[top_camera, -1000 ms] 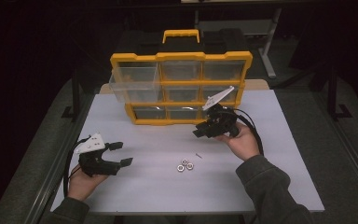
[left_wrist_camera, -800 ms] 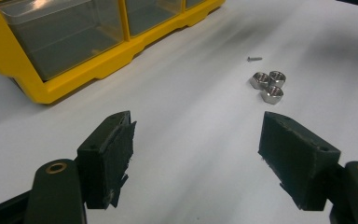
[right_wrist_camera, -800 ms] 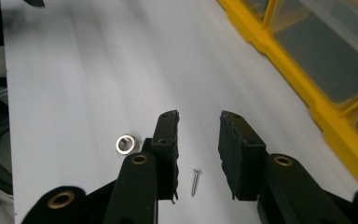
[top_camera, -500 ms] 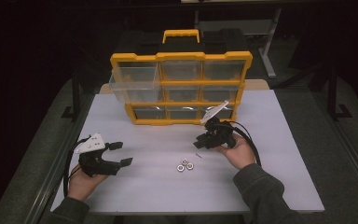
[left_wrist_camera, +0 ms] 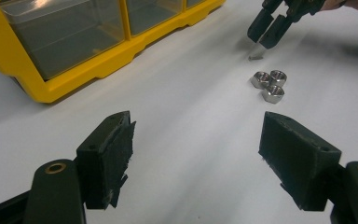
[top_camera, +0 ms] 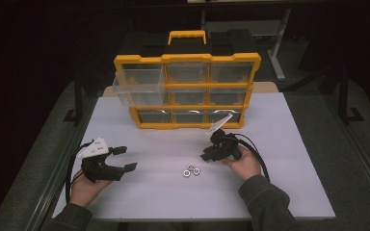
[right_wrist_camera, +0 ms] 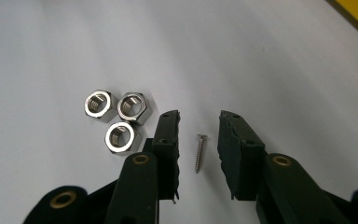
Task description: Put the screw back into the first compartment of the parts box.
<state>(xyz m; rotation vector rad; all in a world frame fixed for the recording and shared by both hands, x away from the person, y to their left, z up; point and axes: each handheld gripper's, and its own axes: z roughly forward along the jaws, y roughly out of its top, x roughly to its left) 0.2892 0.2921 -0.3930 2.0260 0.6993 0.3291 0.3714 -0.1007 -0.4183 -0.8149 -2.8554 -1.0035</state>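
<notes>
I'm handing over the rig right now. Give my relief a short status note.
Right gripper: open, jaws either side of the small screw, not gripping it.
Left gripper: open, empty, near the table's left edge.
Three nuts lie clustered beside the screw on the white table.
Organizer: upper-left drawer pulled out.
Done: the right gripper is lined up on the screw.
Left: grip the screw, lift it, probably bin it.

From above I saw the white table [top_camera: 279,144] brightly lit against a dark, murky room. Near my right gripper [right_wrist_camera: 198,126] the nuts [right_wrist_camera: 116,119] glinted sharply; soft shadows fell beneath its jaws, whose near ends blurred slightly.
</notes>
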